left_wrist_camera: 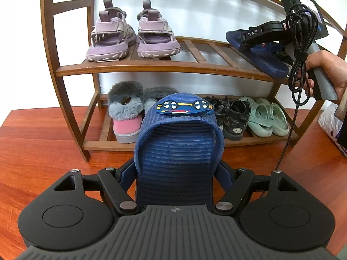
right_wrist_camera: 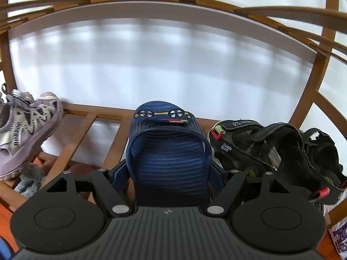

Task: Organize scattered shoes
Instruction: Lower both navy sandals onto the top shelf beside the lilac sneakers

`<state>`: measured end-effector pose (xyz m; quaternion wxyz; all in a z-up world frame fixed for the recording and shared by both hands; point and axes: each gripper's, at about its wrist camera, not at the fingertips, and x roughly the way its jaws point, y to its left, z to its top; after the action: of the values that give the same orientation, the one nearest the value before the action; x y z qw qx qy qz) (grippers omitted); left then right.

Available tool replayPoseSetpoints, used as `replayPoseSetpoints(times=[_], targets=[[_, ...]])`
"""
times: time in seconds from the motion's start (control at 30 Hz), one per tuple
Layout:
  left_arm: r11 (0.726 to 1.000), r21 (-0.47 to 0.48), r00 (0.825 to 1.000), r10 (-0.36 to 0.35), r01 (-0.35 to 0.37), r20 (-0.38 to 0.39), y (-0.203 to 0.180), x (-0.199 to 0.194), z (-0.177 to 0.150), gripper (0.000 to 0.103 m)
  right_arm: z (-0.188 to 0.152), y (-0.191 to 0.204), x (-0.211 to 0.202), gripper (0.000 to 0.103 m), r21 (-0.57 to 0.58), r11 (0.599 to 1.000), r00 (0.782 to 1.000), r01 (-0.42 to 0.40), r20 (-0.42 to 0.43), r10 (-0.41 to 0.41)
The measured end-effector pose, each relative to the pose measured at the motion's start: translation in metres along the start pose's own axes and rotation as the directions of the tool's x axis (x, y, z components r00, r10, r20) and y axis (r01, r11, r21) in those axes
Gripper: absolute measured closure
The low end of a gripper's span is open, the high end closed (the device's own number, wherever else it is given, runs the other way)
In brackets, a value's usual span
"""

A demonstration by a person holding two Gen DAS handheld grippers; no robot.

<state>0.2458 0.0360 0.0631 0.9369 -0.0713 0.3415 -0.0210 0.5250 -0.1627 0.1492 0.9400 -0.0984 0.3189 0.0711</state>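
Observation:
Two matching blue slippers with a car badge are in hand. My left gripper (left_wrist_camera: 176, 173) is shut on the heel sides of one slipper (left_wrist_camera: 177, 143), held above the floor in front of the wooden shoe rack (left_wrist_camera: 151, 67). My right gripper (right_wrist_camera: 169, 173) is shut on the other slipper (right_wrist_camera: 169, 149), toe towards the wall, over the slats of the middle shelf (right_wrist_camera: 86, 127). In the left wrist view that right gripper (left_wrist_camera: 247, 40), held by a hand (left_wrist_camera: 327, 71), and its slipper (left_wrist_camera: 269, 62) are at the shelf's right end. Whether its sole touches the slats is hidden.
Purple sandals (left_wrist_camera: 132, 41) stand at the middle shelf's left, with bare slats between them and the right slipper. Black sandals (right_wrist_camera: 275, 151) lie just right of it. The bottom shelf holds grey furry slippers (left_wrist_camera: 128, 112), black shoes (left_wrist_camera: 232, 117) and green clogs (left_wrist_camera: 266, 117). A white bag (left_wrist_camera: 329, 119) sits at the right.

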Motion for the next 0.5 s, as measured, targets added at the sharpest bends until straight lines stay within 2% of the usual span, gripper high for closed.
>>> replayPoseSetpoints(times=[0.3, 0.5], targets=[[1.000, 0.001, 1.000, -0.006, 0.006, -0.004, -0.004, 0.004, 0.008, 0.027, -0.007, 0.004, 0.013, 0.020, -0.013, 1.000, 1.000, -0.003, -0.001, 0.003], [1.000, 0.000, 1.000, -0.005, 0.005, 0.009, -0.009, -0.001, 0.018, 0.027, -0.007, 0.004, -0.006, 0.005, -0.031, 0.999, 1.000, -0.017, 0.022, 0.018]])
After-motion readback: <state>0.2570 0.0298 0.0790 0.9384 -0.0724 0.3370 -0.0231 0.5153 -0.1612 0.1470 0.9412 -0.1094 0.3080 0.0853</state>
